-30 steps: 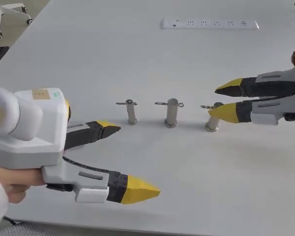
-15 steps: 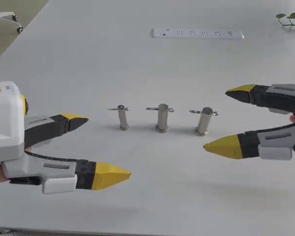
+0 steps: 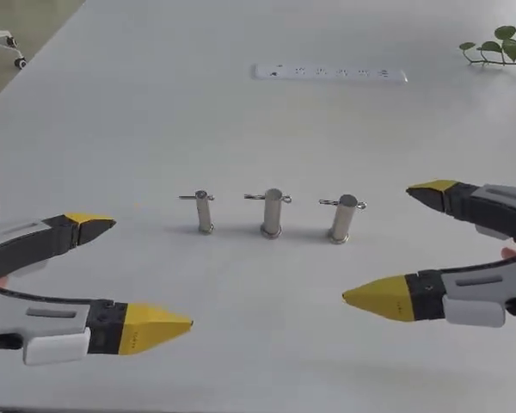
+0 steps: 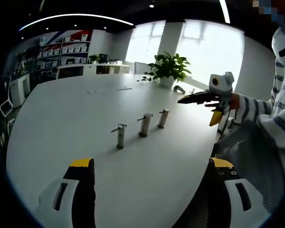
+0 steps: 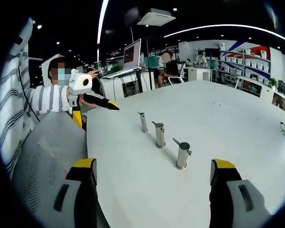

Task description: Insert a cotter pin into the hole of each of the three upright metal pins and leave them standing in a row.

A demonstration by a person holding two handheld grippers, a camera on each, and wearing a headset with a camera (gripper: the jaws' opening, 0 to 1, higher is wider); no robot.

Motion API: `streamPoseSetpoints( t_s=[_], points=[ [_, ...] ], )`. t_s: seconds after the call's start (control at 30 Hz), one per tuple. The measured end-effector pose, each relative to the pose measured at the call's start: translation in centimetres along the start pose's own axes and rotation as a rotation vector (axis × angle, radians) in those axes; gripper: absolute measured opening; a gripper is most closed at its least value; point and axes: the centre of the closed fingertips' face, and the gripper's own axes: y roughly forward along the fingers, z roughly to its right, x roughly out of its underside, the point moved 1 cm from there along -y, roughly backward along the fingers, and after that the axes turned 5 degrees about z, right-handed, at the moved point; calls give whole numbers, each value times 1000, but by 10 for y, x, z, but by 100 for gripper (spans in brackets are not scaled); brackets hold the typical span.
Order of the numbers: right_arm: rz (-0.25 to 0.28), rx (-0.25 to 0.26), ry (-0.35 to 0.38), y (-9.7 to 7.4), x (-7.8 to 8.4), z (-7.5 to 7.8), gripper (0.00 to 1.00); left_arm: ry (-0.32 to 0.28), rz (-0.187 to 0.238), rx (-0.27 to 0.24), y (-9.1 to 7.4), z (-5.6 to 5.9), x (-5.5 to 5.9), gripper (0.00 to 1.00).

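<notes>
Three upright metal pins stand in a row on the white table: the left pin (image 3: pixel 204 213), the middle pin (image 3: pixel 273 213) and the right pin (image 3: pixel 344 218). Each has a wire cotter pin through its top. My left gripper (image 3: pixel 142 274) is open at the near left, well short of the left pin. My right gripper (image 3: pixel 384 243) is open wide just to the right of the right pin, touching nothing. The left gripper view has the same row (image 4: pixel 144 124) beyond my left gripper (image 4: pixel 151 164). From the right gripper (image 5: pixel 154 166) the row (image 5: pixel 159 134) runs away.
A white power strip (image 3: pixel 330 73) lies at the far side of the table. Plant leaves (image 3: pixel 499 43) show at the far right and a chair base (image 3: pixel 0 39) at the far left. A person in a striped sleeve (image 4: pixel 280 109) sits behind the table's near edge.
My right gripper has drawn back from the right pin and opened wider. My left gripper has moved left and nearer to me. The camera has shifted too.
</notes>
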Motion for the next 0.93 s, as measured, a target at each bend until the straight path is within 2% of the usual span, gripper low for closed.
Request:
streamPoseSetpoints(
  t_s=[0.1, 0.27, 0.47, 0.7, 0.8, 0.93],
  points=[
    [-14, 15, 18, -3, 6, -3, 98, -1, 2, -5, -1, 1, 1, 99],
    [-4, 45, 57, -9, 10, -6, 98, -1, 5, -4, -2, 4, 3, 99],
    [-29, 64, 78, -15, 19, -8, 98, -8, -12, 14, -1, 10, 13, 99],
    [-33, 98, 104, -22, 22, -6, 97, -20, -28, 16, 0, 10, 20, 98],
    [-37, 107, 109, -23, 24, -8, 96, -18, -39, 15, 0, 9, 23, 95],
    [-45, 120, 121, -22, 28, -9, 96, -14, -36, 6, -1, 8, 22, 94]
  ],
)
